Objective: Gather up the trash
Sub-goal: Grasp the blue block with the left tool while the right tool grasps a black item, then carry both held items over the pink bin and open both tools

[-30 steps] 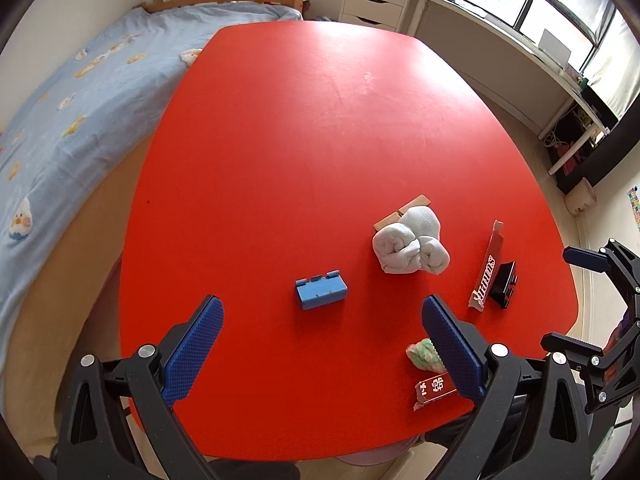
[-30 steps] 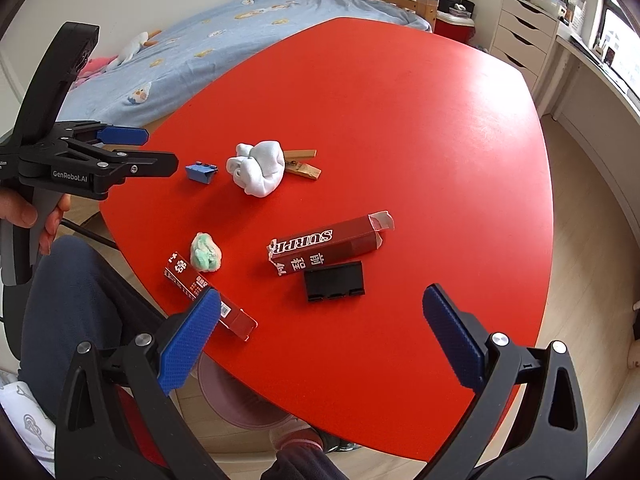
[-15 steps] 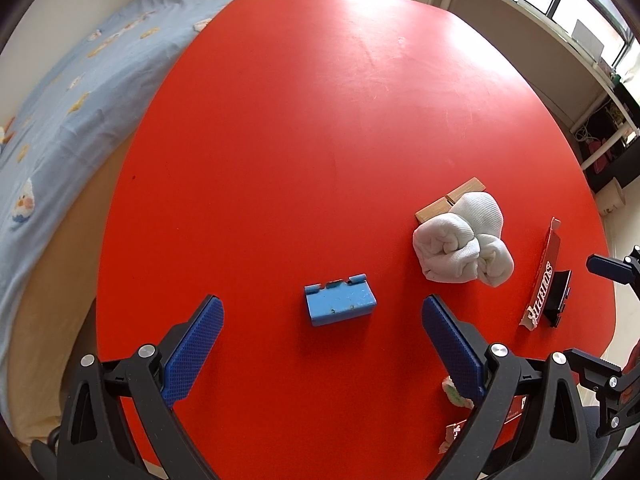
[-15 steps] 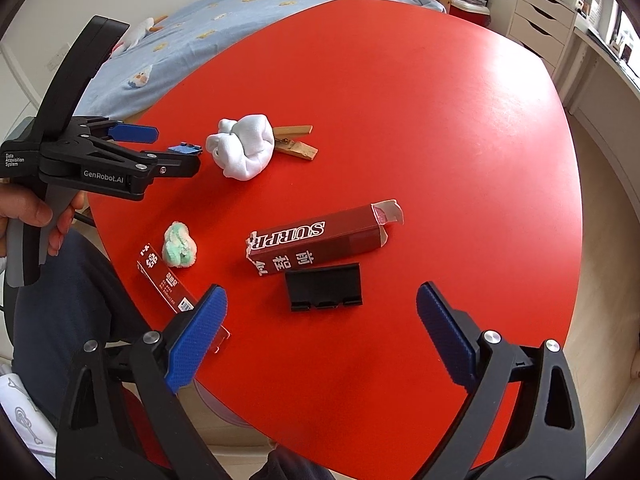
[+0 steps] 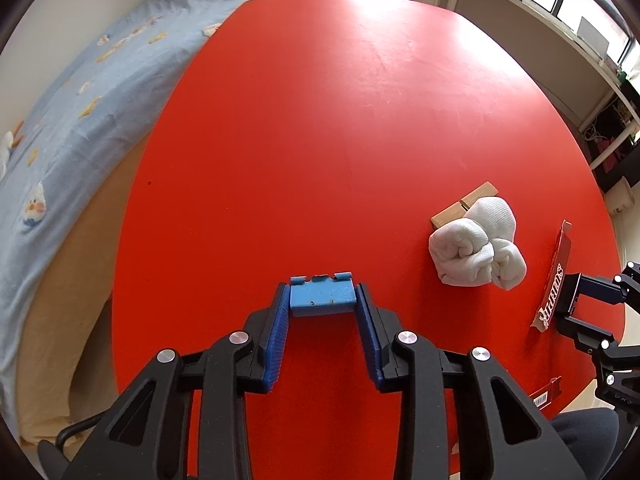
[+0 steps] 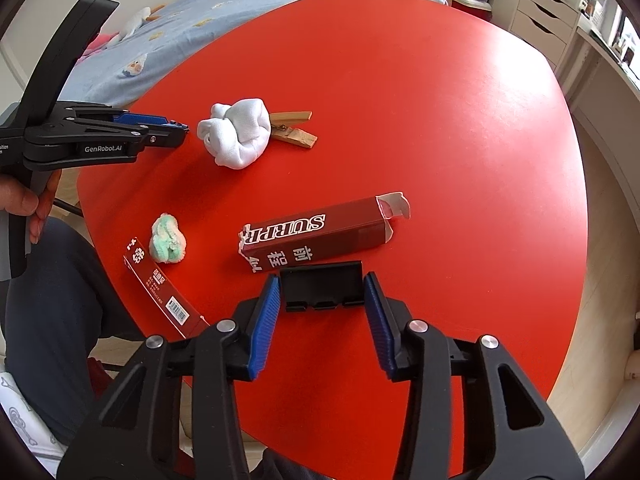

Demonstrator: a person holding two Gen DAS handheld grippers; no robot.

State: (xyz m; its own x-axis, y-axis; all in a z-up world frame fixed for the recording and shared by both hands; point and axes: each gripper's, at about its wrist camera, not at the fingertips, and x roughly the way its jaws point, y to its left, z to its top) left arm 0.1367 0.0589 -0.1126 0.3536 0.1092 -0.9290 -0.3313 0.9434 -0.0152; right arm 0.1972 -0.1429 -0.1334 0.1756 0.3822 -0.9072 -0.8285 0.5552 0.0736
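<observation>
Steeply tilted down, left tongs point(image 5: 322, 294) closing on blue block point(image 5: 322, 295), right tongs point(image 6: 322, 284) on black block point(image 6: 322, 285).

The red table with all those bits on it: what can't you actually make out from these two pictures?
- Wooden clothespin: left wrist view, part hidden behind the white cloth bundle.
- Small red packet: right wrist view, near end covered by the right gripper.
- Blue clip: right wrist view, almost hidden inside the left gripper.
- Black clip: left wrist view, mostly hidden by the right gripper's closing jaws.
- No bin shows in either view.
</observation>
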